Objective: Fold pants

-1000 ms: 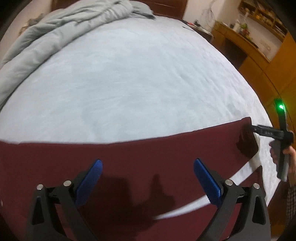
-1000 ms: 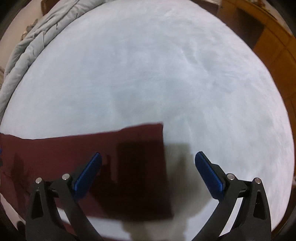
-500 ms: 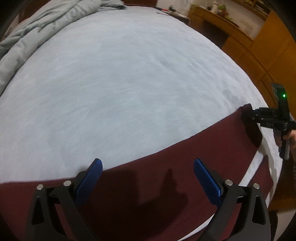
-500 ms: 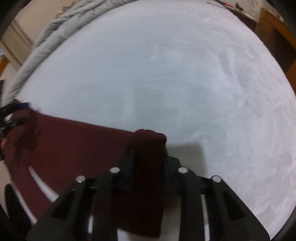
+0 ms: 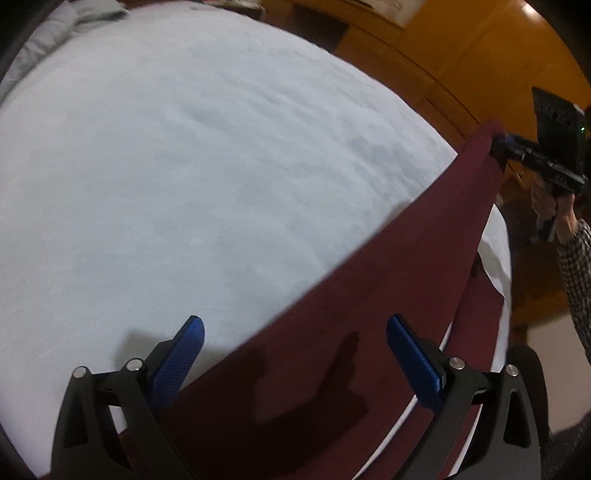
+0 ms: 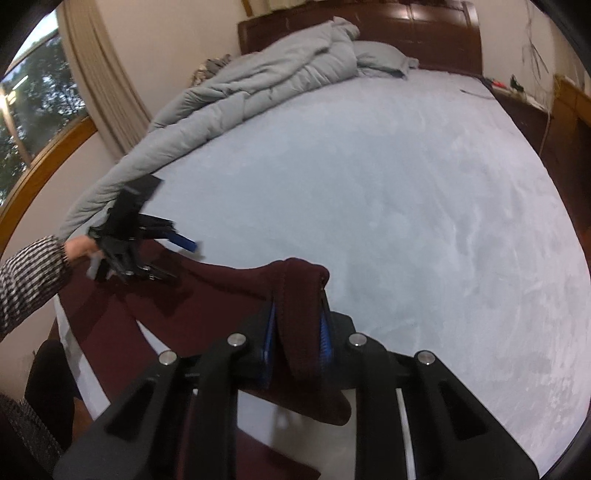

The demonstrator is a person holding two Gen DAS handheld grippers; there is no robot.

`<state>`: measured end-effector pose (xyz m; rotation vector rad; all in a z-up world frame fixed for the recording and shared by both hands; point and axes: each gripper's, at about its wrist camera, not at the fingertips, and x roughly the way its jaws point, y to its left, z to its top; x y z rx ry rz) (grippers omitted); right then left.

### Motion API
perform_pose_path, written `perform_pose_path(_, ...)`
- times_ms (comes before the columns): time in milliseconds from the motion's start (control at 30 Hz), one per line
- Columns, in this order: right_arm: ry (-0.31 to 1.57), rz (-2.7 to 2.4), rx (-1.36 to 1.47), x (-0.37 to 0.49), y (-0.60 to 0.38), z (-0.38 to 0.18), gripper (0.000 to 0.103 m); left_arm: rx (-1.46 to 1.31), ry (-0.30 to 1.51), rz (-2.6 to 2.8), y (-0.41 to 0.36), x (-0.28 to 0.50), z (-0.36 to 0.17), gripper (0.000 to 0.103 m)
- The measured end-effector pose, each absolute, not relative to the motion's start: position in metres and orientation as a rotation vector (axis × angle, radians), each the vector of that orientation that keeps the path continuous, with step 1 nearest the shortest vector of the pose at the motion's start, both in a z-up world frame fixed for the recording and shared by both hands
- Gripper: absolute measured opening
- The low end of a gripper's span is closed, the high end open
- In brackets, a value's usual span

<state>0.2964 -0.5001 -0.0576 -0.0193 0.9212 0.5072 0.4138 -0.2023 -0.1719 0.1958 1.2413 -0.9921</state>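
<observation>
Dark maroon pants (image 5: pixel 369 332) lie along the near edge of a light blue bed (image 5: pixel 203 166). My left gripper (image 5: pixel 293 354) is open, its blue pads hovering just above one end of the pants. My right gripper (image 6: pixel 297 332) is shut on the other end of the pants (image 6: pixel 299 291), with the cloth bunched between the pads and lifted off the bed. The right gripper also shows in the left wrist view (image 5: pixel 498 147), at the far raised corner of the pants. The left gripper shows open in the right wrist view (image 6: pixel 177 254).
A rumpled grey duvet (image 6: pixel 258 85) lies along the bed's left side and head end, by a dark wooden headboard (image 6: pixel 406 26). Wooden cabinets (image 5: pixel 461 55) stand beyond the right edge of the bed. A window with a curtain (image 6: pixel 92 74) is at the left.
My right gripper went from open above the pants' end to shut on it and has lifted it. My left gripper has stayed open while its view swung to the right.
</observation>
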Motion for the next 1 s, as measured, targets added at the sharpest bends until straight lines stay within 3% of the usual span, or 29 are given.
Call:
perform_pose_path(167, 0.895, 0.515, -0.01, 0.291, -0.497, -0.047, 0.019, 0.149, 1.367, -1.053, -0.203, 0.42, -0.181, 0.097)
perform_pose_path(200, 0.893, 0.511, -0.01, 0.289, -0.497, -0.046, 0.019, 0.136, 1.392, -1.045, -0.205, 0.421, -0.185, 0.088)
perform_pose_path(233, 0.893, 0.508, -0.009, 0.288, -0.498, -0.046, 0.019, 0.135, 1.403, -1.036, -0.205, 0.422, -0.186, 0.06)
perform_pose_path(300, 0.889, 0.499, -0.003, 0.284, -0.498, -0.048, 0.019, 0.144, 1.408, -1.018, -0.201, 0.419, -0.185, 0.028)
perform_pose_path(400, 0.876, 0.475, 0.014, 0.275, -0.5, -0.05, 0.018, 0.139, 1.348, -0.99, -0.194, 0.402, -0.169, 0.016)
perform_pose_path(700, 0.832, 0.418, 0.006, 0.207, -0.507, -0.069, 0.018, 0.346, 1.05, -0.809, -0.196, 0.262, -0.086, 0.013)
perform_pose_path(1000, 0.95, 0.366, 0.014, 0.129, -0.504, -0.136, 0.019, 0.451, 1.092, -0.737, -0.218, 0.155, -0.138, 0.013)
